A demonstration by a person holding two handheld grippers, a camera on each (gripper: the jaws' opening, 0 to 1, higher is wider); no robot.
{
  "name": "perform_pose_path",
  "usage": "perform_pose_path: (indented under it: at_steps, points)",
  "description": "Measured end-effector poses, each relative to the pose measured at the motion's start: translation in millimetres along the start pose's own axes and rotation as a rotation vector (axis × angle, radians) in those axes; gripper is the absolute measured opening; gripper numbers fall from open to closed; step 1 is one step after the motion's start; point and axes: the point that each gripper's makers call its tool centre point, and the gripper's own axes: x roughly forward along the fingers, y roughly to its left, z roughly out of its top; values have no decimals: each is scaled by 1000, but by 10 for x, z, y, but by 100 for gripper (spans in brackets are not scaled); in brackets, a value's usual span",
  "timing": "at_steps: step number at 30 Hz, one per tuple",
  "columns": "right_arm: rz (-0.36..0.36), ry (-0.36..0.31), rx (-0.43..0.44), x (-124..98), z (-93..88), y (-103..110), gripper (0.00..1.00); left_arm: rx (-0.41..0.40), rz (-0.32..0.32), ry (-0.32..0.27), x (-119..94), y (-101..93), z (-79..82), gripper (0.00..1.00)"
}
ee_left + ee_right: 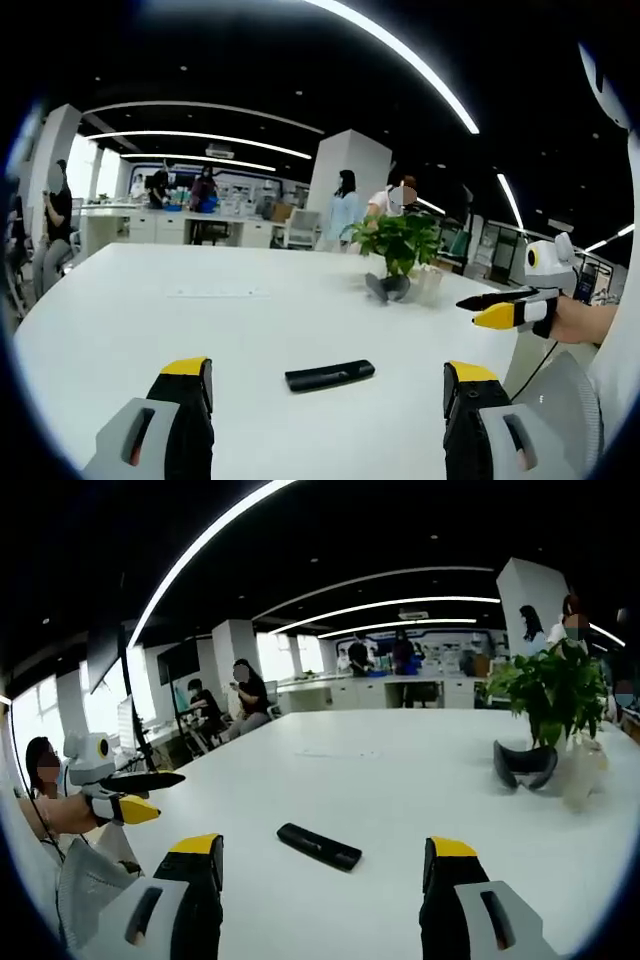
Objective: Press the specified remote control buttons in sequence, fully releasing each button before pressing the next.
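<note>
1. A black remote control (330, 376) lies flat on the white bench (150, 320), ahead of the left claw (328, 395) and between the lines of its two yellow-tipped jaws, touching neither.
2. In the right gripper view the same remote control (319, 846) lies ahead of the right claw (326, 872), again between the jaws and clear of both, its long side running slantwise across the claw's line of sight.
3. The left claw's jaws stand wide apart with nothing between them; the right claw's jaws are likewise spread and grip nothing.
4. The right claw (497, 309) enters the left gripper view from the right, raised off the bench well to the side of the remote control, its black and yellow jaws lying close to one another; a bare forearm (585, 320) follows behind it.
5. The left claw (140, 795) shows at the left of the right gripper view, also held above the bench, one dark jaw over one yellow jaw.
6. Farther out from both claws, beyond the remote control, a green potted plant (397, 245) stands on the bench with a dark curved object (525, 765) at its foot.
7. Behind the bench an open office runs back, with several people (343, 205) standing or sitting among white counters under long ceiling light strips (375, 605).
</note>
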Motion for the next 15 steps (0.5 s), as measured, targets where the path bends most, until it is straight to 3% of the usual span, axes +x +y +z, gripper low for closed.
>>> perform_pose_path:
  at_steps: [15]
  points:
    - [-48,-29,19,-137,55,-108,80,7,-34,13,43,-91,15,99]
